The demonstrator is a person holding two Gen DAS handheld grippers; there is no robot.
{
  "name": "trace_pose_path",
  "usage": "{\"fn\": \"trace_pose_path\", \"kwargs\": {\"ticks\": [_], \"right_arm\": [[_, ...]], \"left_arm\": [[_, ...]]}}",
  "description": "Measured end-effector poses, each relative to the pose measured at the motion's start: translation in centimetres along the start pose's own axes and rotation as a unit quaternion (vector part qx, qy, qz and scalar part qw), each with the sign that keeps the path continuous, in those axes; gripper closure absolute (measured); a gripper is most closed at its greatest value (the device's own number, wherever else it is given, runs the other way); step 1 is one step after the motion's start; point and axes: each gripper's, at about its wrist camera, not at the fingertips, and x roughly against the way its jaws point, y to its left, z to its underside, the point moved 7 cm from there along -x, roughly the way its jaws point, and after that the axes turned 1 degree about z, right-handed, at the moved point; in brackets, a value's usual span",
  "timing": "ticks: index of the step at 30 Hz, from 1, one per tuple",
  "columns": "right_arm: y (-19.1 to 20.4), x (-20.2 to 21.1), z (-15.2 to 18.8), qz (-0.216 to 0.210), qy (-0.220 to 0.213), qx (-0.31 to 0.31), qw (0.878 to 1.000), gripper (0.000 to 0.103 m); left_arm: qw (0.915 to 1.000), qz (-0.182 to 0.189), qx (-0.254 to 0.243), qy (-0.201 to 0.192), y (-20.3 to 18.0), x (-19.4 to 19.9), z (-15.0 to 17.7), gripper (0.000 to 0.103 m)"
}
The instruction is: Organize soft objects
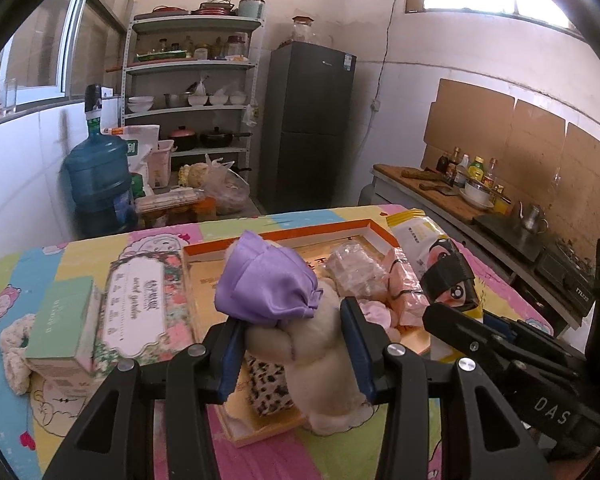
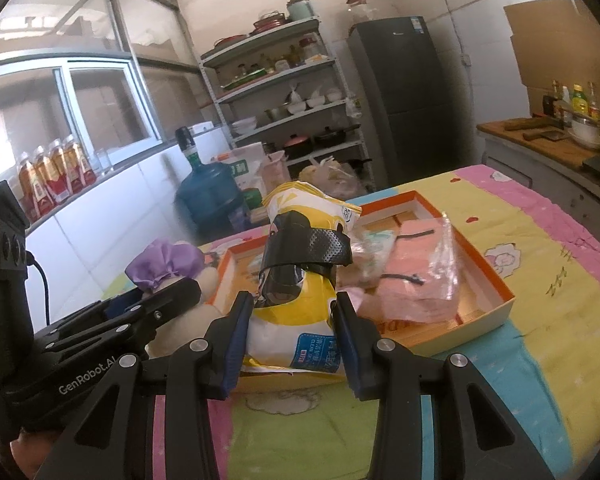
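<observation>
My left gripper (image 1: 292, 344) is shut on a cream plush toy (image 1: 320, 352) with a purple satin cap (image 1: 268, 284), held over the near left corner of the orange-rimmed box (image 1: 364, 227). My right gripper (image 2: 292, 340) is shut on a yellow and white soft packet (image 2: 296, 304) with a black strap, held upright over the box's near edge (image 2: 484, 320). The plush toy (image 2: 168, 268) and the left gripper (image 2: 112, 320) also show at the left of the right wrist view. The box holds pink wrapped packs (image 2: 420, 276) and a leopard-print pouch (image 1: 268, 388).
A green box (image 1: 60, 332), a floral box (image 1: 144, 308) and a cream fluffy cloth (image 1: 14, 352) lie on the colourful tablecloth left of the orange box. Behind the table stand a water jug (image 1: 96, 176), shelves (image 1: 192, 80) and a fridge (image 1: 308, 120). A counter (image 1: 480, 208) runs along the right.
</observation>
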Motion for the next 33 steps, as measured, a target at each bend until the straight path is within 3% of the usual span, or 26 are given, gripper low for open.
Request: {"fn": "trace_pose_path", "kwargs": {"ticks": [12,33], "right_arm": [[-2.8,-1.4,-1.4,0.012,0.003,-0.005,1.000,0.061],[-3.3,-5.2,-2.0,0.004,0.028,-0.001,1.000,0.061]], "left_arm": [[0.9999,-0.003,0.008,0.012,-0.3,-3.2,-0.8,0.057],[0.9993,-0.013,0.014,0.033,0.3,-6.9,-0.7,0.057]]}}
